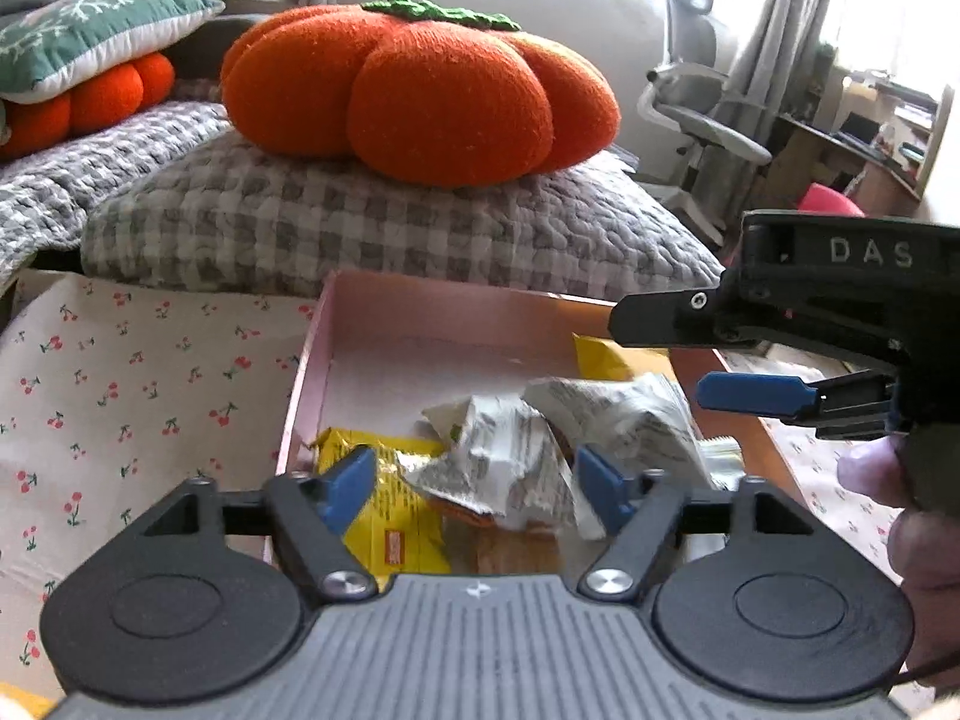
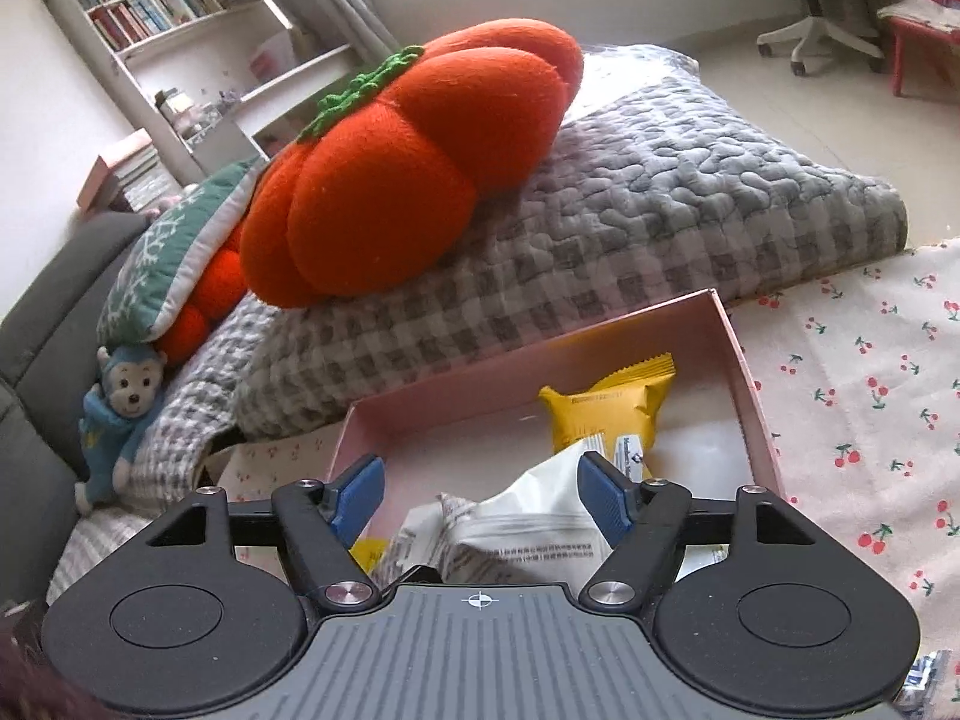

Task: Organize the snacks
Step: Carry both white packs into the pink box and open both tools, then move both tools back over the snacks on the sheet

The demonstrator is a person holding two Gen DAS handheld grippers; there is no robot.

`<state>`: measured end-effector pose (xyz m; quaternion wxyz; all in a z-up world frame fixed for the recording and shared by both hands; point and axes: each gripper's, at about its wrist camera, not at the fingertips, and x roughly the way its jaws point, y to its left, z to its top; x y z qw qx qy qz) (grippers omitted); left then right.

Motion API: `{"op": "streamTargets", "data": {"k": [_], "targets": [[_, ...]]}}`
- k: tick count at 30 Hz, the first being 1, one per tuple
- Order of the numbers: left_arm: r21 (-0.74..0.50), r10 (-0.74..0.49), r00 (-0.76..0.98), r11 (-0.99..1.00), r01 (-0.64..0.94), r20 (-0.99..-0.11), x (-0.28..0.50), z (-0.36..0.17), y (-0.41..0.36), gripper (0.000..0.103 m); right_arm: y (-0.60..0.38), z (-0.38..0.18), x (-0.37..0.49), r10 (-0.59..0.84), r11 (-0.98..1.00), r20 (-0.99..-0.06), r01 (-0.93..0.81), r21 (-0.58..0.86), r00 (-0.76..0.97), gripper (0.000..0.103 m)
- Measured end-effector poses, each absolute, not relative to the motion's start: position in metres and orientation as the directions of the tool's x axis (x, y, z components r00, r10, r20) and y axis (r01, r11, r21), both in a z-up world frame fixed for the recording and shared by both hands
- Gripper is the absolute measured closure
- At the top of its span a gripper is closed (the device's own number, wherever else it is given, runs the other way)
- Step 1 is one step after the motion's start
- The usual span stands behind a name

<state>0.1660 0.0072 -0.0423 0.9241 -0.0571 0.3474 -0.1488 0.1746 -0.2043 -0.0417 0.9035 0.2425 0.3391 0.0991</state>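
Observation:
A pink box stands on the cherry-print cloth and holds several snack packets: yellow ones and crumpled white ones. My left gripper is open above the near end of the box, its blue pads on either side of a white packet without touching it. My right gripper reaches in from the right over the box, jaws apart. In the right wrist view the right gripper is open and empty above white packets and a yellow packet in the box.
A grey checked cushion with an orange pumpkin plush lies just behind the box. The cherry-print cloth spreads to the left and right. A blue monkey toy sits far left. An office chair stands beyond.

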Motion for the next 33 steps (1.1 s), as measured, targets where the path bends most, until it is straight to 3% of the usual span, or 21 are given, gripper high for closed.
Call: {"op": "streamTargets", "data": {"k": [14, 23, 33], "targets": [[-0.101, -0.27, 0.69, 0.956, 0.276, -0.671, 0.134, -0.027, 0.022, 0.007, -0.214, -0.038, 0.137, 0.292, 0.913, -0.636, -0.01, 0.408, 0.714, 0.021], [-0.046, -0.246, 0.711, 0.956, 0.289, -0.658, 0.104, -0.015, 0.051, 0.001, -0.223, -0.027, 0.098, 0.277, 0.936, -0.644, -0.048, 0.35, 0.713, 0.017], [-0.022, -0.229, 0.709, 0.957, 0.289, -0.667, 0.088, -0.014, 0.079, 0.001, -0.221, -0.028, 0.057, 0.265, 0.954, -0.658, -0.093, 0.285, 0.705, 0.014]]}}
